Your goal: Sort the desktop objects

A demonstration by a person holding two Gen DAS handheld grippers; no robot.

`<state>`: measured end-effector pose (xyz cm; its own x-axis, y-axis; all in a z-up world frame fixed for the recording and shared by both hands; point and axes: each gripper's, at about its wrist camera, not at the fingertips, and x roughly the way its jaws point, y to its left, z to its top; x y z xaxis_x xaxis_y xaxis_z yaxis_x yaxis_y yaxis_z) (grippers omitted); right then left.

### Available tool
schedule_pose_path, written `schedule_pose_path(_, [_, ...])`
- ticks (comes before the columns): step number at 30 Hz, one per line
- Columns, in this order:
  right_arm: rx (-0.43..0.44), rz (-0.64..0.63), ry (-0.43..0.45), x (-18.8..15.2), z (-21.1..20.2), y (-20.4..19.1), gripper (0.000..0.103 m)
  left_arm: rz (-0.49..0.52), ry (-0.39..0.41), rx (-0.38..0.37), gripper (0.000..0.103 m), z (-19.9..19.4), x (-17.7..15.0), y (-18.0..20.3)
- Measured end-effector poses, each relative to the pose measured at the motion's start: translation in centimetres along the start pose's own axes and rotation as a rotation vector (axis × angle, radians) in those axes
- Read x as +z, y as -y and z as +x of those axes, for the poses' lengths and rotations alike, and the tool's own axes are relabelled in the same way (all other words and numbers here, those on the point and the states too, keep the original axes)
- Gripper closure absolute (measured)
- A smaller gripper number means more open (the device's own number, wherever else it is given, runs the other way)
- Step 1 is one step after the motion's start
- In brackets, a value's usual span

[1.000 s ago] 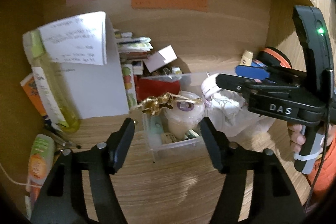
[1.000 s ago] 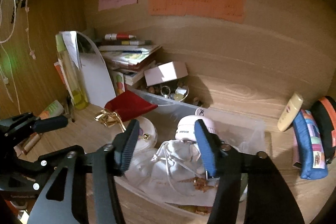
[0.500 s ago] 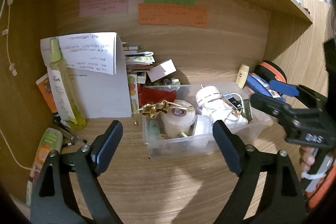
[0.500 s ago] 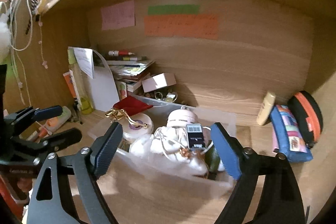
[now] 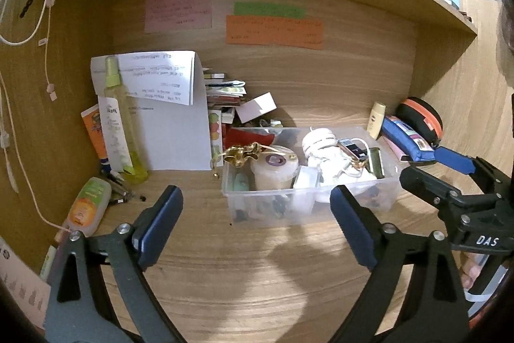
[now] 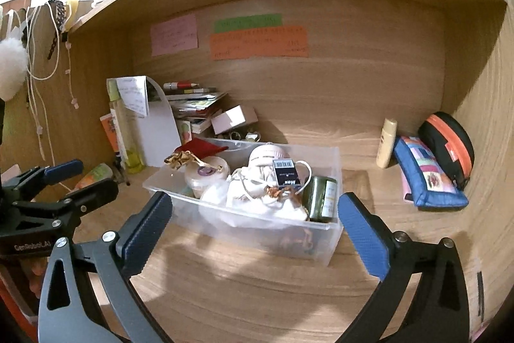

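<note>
A clear plastic bin (image 5: 308, 204) (image 6: 257, 230) sits on the wooden desk, full of small items: a round tub (image 5: 274, 166) (image 6: 205, 172) with a gold ribbon, a white cloth pouch (image 6: 260, 192), a black barcode box (image 6: 286, 171) and a green jar (image 6: 321, 198). My left gripper (image 5: 255, 224) is open and empty, held back in front of the bin. My right gripper (image 6: 253, 233) is open and empty, also in front of the bin. The right gripper shows at the right of the left wrist view (image 5: 456, 179); the left gripper shows at the left of the right wrist view (image 6: 69, 180).
A tall yellow-green spray bottle (image 5: 120, 124), white papers (image 5: 173, 130) and a stack of booklets (image 5: 225, 95) stand at the back left. A squeeze tube (image 5: 88, 204) lies at the left. A cream bottle (image 6: 387, 142), blue pouch (image 6: 424, 172) and black-orange case (image 6: 449, 147) sit at the right wall.
Both grippers have pulled back from the bin and opened wide. The black barcode box now lies on the white pouch in the bin.
</note>
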<state>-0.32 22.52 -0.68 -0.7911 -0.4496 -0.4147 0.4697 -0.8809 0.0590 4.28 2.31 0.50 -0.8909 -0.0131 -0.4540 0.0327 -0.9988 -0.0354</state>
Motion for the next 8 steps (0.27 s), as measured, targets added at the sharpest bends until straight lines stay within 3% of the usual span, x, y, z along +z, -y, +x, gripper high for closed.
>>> schedule_pose_path(8, [-0.026, -0.015, -0.012, -0.06, -0.14, 0.26, 0.0, 0.001, 0.006, -0.013, 0.009, 0.29, -0.18, 0.71])
